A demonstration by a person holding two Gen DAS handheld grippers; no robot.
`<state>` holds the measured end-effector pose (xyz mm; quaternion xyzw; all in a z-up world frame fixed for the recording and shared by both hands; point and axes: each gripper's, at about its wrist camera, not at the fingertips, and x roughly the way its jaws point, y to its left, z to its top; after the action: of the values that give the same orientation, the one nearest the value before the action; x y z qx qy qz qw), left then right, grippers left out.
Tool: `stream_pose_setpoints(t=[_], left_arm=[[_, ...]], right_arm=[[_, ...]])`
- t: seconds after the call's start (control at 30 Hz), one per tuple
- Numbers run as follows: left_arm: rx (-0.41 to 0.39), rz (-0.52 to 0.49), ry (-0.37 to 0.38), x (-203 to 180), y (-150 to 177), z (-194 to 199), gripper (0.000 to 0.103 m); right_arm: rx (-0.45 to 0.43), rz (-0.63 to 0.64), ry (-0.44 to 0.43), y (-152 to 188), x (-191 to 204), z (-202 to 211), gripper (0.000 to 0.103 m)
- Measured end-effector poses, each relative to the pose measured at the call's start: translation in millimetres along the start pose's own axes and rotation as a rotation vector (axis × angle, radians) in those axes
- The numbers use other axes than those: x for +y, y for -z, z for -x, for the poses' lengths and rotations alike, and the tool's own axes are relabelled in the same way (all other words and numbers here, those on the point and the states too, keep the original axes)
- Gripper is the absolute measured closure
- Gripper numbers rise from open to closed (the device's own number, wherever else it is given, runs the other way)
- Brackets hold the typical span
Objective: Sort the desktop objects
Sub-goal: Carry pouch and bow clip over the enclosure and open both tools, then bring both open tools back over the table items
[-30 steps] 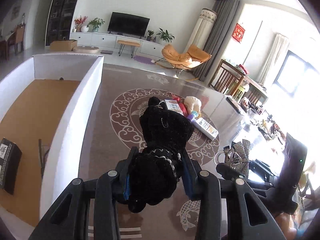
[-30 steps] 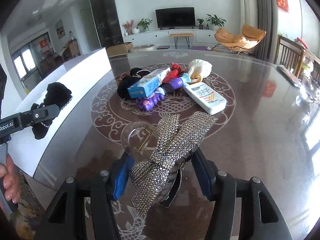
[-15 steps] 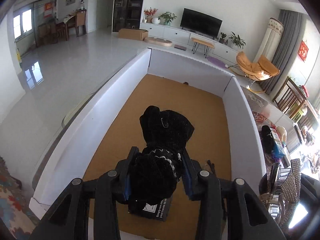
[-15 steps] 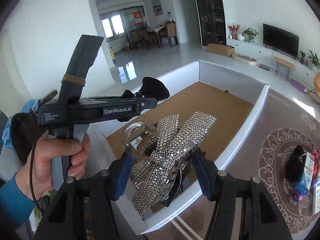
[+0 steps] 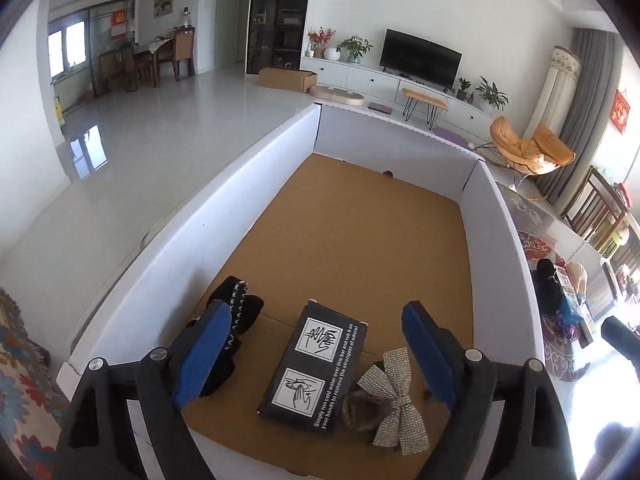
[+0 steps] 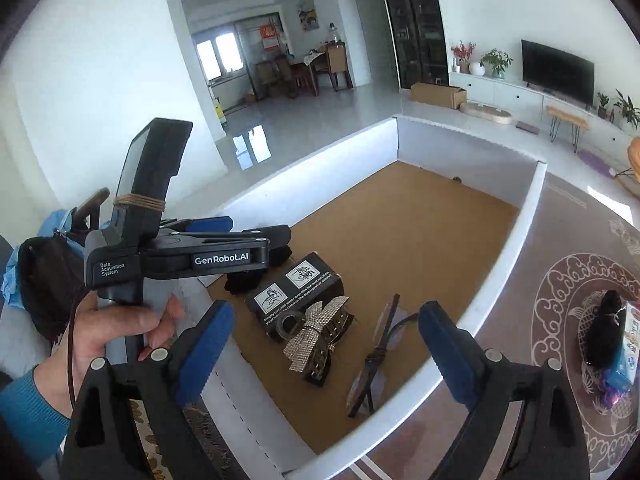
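The left gripper (image 5: 316, 354) hangs over the near end of the white-walled box (image 5: 224, 216), jaws spread wide and empty; the right gripper (image 6: 326, 352) is likewise released. Half a second ago each was clamped on a hair piece; now the black velvet bow (image 5: 236, 312) lies at lower left of the left wrist view, partly hidden behind a blue pad. The rhinestone bow clip (image 5: 394, 396) rests at lower centre-right against the black soap box (image 5: 316, 364), whose long axis runs from the near edge toward the far wall. A thin dark hair clip (image 6: 376, 354) lies beside them, hard to make out. Farther right, the remaining pile (image 6: 610, 332) sits cut off by the frame edge.
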<state>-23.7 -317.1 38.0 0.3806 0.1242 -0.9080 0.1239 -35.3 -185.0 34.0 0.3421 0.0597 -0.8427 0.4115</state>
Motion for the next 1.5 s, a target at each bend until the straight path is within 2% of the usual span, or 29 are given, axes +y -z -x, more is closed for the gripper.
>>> stream_pose_setpoints(t=[0.07, 0.17, 0.23, 0.3, 0.33, 0.37, 0.43, 0.57, 0.73, 0.8, 1.0, 1.07, 1.5], left_arm=[[-0.039, -0.041, 0.053, -27, 3, 16, 0.016], [-0.079, -0.132, 0.166, -78, 14, 42, 0.016], [-0.093, -0.194, 0.239, -114, 21, 57, 0.016], [-0.099, -0.257, 0.324, -154, 31, 72, 0.013], [-0.093, -0.285, 0.362, -173, 37, 75, 0.011], [-0.080, -0.315, 0.399, -194, 42, 78, 0.002], [-0.048, -0.363, 0.453, -231, 57, 74, 0.000], [0.068, -0.443, 0.417, -289, 96, 30, 0.000], [0.168, -0.475, 0.315, -313, 131, -29, 0.000], [0.174, -0.477, 0.288, -316, 134, -43, 0.000], [0.170, -0.480, 0.216, -326, 126, -71, 0.000], [0.187, -0.467, 0.212, -327, 125, -77, 0.000], [0.174, -0.465, 0.208, -327, 129, -73, 0.000]], right_arm=[[-0.101, 0.001, 0.076, 20, -20, 31, 0.000], [-0.161, 0.004, 0.224, 66, -61, 68, 0.000], [-0.124, -0.009, 0.341, 102, -100, 87, 0.000], [-0.029, -0.060, 0.437, 136, -144, 98, 0.000], [0.015, -0.100, 0.478, 152, -168, 109, 0.000], [0.043, -0.146, 0.517, 167, -189, 119, 0.000], [0.083, -0.239, 0.591, 190, -227, 138, 0.000], [0.132, -0.370, 0.665, 219, -275, 163, 0.000], [0.126, -0.391, 0.674, 224, -278, 168, 0.000], [0.167, -0.373, 0.689, 224, -277, 159, 0.000], [0.167, -0.417, 0.665, 227, -284, 158, 0.000], [0.163, -0.437, 0.663, 229, -287, 159, 0.000], [0.162, -0.442, 0.670, 230, -285, 160, 0.000]])
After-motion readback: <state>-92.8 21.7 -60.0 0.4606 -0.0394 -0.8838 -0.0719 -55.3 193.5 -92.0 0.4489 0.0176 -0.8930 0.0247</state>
